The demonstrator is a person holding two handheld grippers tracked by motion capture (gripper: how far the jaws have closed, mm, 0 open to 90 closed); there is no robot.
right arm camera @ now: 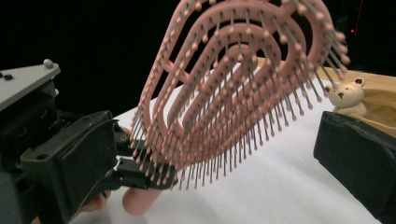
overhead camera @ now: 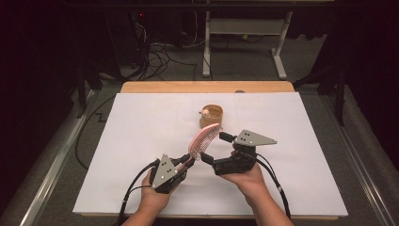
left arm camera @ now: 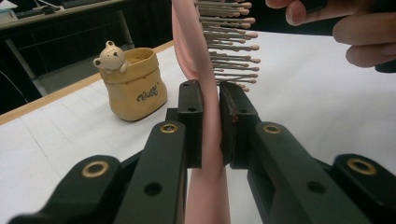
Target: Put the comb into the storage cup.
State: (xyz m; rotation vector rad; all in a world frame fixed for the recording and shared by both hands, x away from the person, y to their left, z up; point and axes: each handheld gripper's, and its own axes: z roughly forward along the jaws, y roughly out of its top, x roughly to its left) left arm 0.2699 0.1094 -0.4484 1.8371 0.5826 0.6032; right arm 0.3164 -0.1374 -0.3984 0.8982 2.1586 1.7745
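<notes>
Left gripper (left arm camera: 211, 100) is clamped on the pink plastic vented hairbrush (overhead camera: 203, 140) handle, holding it above the white table (overhead camera: 141, 141). Right gripper (overhead camera: 211, 158) jaws stand apart beside the bristles.

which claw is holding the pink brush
The left claw: its jaws clamp the brush by the handle. The right claw is open beside the bristles.
</notes>
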